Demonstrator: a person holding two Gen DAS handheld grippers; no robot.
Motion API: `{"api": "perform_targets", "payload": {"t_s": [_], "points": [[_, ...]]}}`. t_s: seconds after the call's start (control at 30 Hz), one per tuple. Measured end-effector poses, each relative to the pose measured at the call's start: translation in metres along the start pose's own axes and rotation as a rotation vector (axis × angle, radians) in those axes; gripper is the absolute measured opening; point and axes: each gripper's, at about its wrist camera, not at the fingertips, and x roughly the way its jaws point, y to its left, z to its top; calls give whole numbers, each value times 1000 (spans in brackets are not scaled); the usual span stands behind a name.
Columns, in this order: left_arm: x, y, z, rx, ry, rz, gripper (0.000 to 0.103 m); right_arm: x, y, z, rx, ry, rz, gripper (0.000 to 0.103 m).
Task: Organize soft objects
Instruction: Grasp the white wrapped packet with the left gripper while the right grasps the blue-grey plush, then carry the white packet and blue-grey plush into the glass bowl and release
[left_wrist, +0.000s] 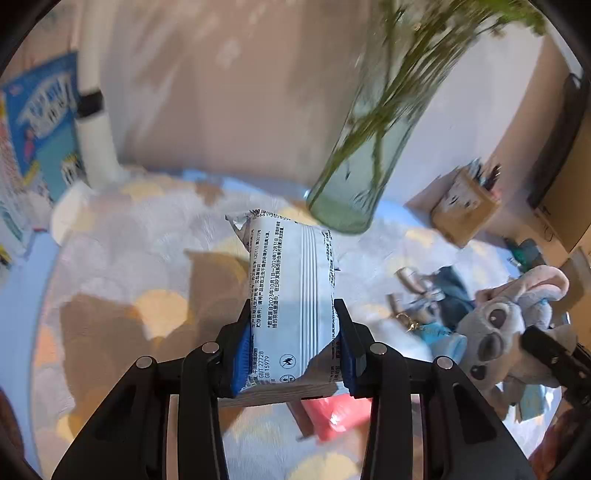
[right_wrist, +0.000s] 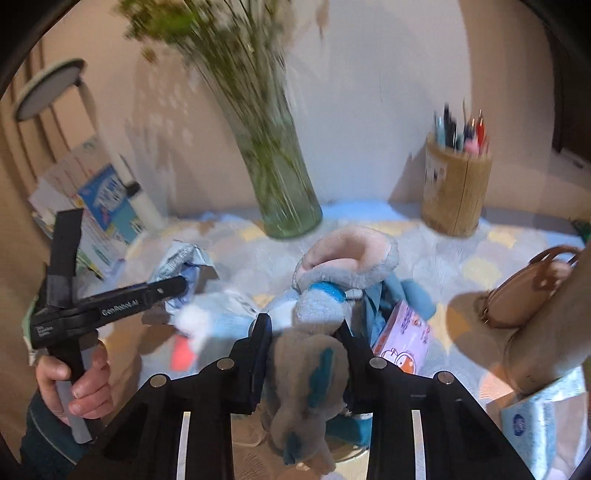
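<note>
Fingers of your left gripper (left_wrist: 293, 343) are clamped on both sides of a white tissue pack (left_wrist: 291, 291), narrowed to its width, blue pads pressing its wrapper; it sits just in front of the glass vase (left_wrist: 354, 173). Your right gripper (right_wrist: 304, 350) is squeezed onto a grey-and-blue plush toy (right_wrist: 314, 354), the soft body bulging between the fingers, in front of that vase and a little to its right. From the left wrist view, the plush (left_wrist: 506, 328) lies well right of the vase. A wooden pen holder (right_wrist: 456, 184) stands right of the vase against the wall.
</note>
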Motion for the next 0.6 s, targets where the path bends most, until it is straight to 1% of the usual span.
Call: {"api": "perform_targets", "payload": {"t_s": [0.07,0.13,0.17,0.23,0.3,0.33,0.4,0.47,0.5,0.53,0.57,0.6], "points": [[-18,-4,-1,-1,-23,-18,36,-26,1,-1,22,-38,19,32],[-41,-10,-8,6,-55,-47,36,-49,-4,-7,60,-51,57,32],[-51,-13,-13,10,-65,-57,36,-60,-8,-13,92,-44,94,32],[-63,-23,-25,22,-76,-69,36,-71,-24,-32,195,4,173,32],[-72,-33,-38,30,-83,-95,36,-72,-38,-53,269,60,211,32],[-76,-41,-46,38,-83,-116,36,-71,-45,-65,297,82,215,32],[-82,-52,-57,67,-75,-129,36,-70,-56,-90,327,108,182,34],[-86,-64,-68,104,-74,-116,36,-69,-68,-115,361,168,152,35],[-88,-68,-72,120,-72,-116,36,-72,-72,-123,367,180,160,45],[-89,-70,-74,130,-70,-121,36,-76,-75,-131,370,193,156,63],[-91,-73,-76,136,-68,-129,36,-84,-77,-140,356,199,124,71],[-93,-75,-79,140,-67,-138,36,-93,-78,-146,326,204,84,82]]}}
